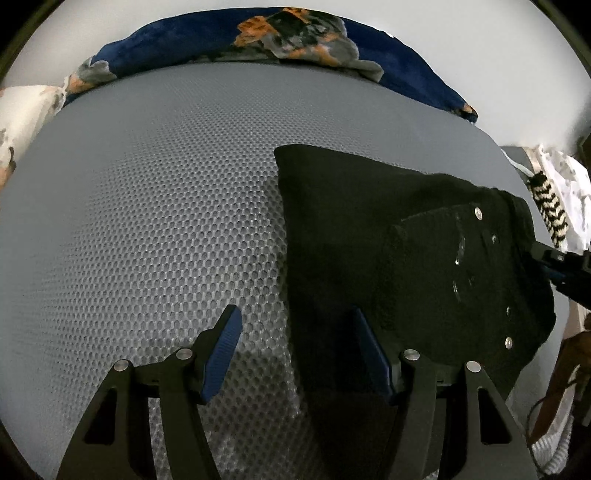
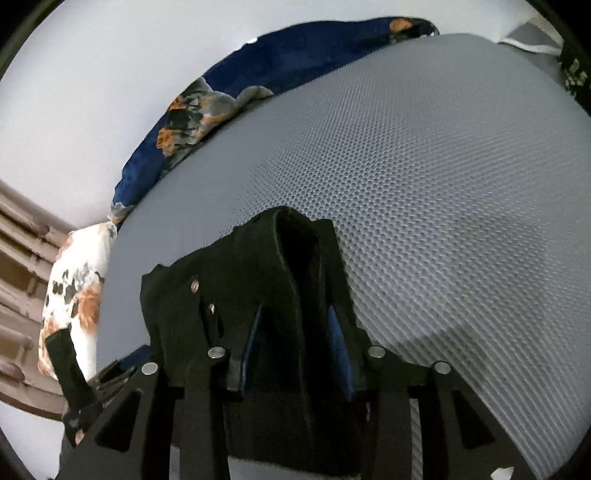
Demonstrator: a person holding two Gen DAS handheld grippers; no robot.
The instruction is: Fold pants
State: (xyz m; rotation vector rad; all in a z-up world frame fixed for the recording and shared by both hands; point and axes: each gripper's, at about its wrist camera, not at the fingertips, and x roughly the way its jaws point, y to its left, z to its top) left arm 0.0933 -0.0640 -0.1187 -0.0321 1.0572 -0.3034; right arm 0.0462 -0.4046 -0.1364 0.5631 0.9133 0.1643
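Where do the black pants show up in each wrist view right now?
Left wrist view: black pants lie right of centre on the grey mesh mat.
Right wrist view: the pants fill the lower centre, bunched between the right claw fingers.
Shared landmark: the navy floral blanket along the mat's far edge.

Grey honeycomb-mesh mat [image 1: 147, 206] with black pants [image 1: 369, 229] on it.
Your pants lie folded toward the mat's right side; a navy floral blanket [image 1: 229, 40] bunches along its far edge, the rest bare.
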